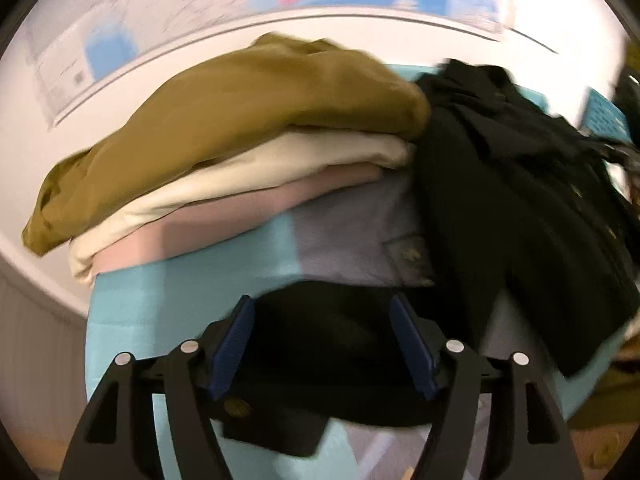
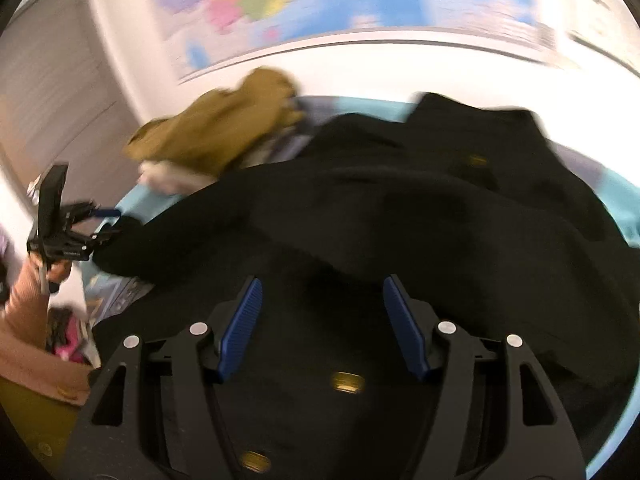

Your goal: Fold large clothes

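A large black coat [image 2: 400, 216] with brass buttons lies spread over a light blue surface [image 1: 132, 312]. In the left wrist view the coat [image 1: 500, 184] runs down the right side and one end of it lies between the open jaws of my left gripper [image 1: 322, 312], blue pads [image 1: 234, 344] apart. My right gripper [image 2: 322, 292] is open just above the coat's middle, holding nothing. The left gripper also shows in the right wrist view [image 2: 104, 222], at the coat's left end.
A stack of folded clothes sits at the back left: olive [image 1: 248, 116] on top, then cream [image 1: 240, 184], then pink [image 1: 224, 220]. A lilac garment [image 1: 352, 240] lies under the coat. A world map [image 2: 320, 4] hangs on the white wall behind. Both views are motion-blurred.
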